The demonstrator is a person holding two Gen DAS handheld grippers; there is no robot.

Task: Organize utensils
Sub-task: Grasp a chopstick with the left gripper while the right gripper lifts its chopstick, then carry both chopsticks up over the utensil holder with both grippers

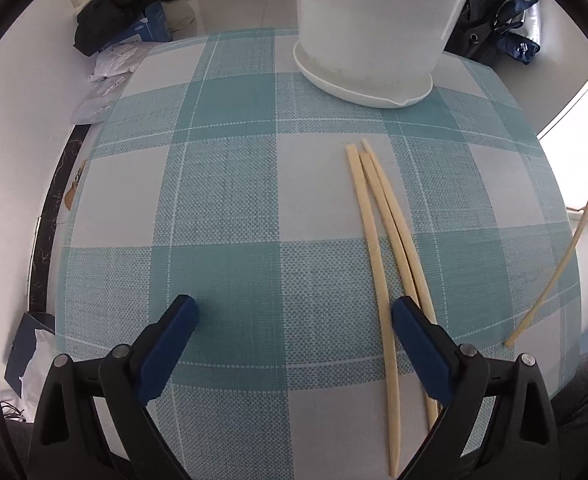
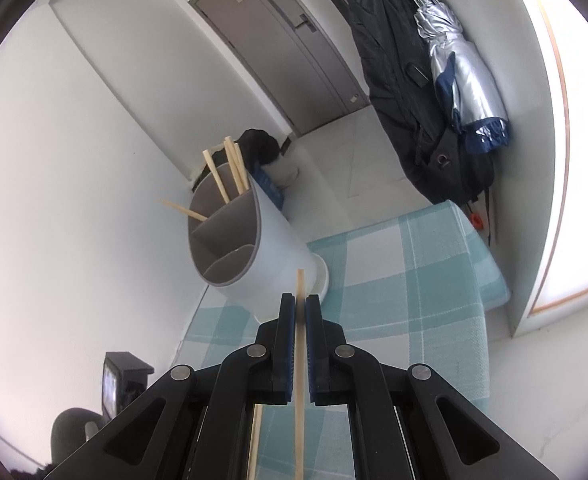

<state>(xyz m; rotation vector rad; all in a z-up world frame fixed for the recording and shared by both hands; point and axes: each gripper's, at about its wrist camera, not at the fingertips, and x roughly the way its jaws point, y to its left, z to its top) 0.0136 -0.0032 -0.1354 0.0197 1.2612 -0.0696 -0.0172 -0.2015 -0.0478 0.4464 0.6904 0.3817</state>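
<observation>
Three pale wooden chopsticks (image 1: pixel 382 232) lie side by side on the teal checked placemat (image 1: pixel 222 200). My left gripper (image 1: pixel 294 312) is open just above the mat, its right finger over the chopsticks' near ends. A white utensil holder (image 1: pixel 378 24) stands at the mat's far edge. In the right wrist view the holder (image 2: pixel 250 248) shows grey divided compartments with several chopsticks (image 2: pixel 230 172) standing in it. My right gripper (image 2: pixel 300 304) is shut on a single chopstick (image 2: pixel 300 344), held in the air short of the holder. That chopstick also shows at the right in the left wrist view (image 1: pixel 566 240).
A dark bag (image 1: pixel 130 4) and papers (image 1: pixel 110 68) lie on the floor beyond the table's left edge. A black coat (image 2: pixel 406 80) and a silver umbrella (image 2: pixel 462 68) hang near a grey door (image 2: pixel 286 48). The mat's right edge (image 2: pixel 490 280) lies near a wall.
</observation>
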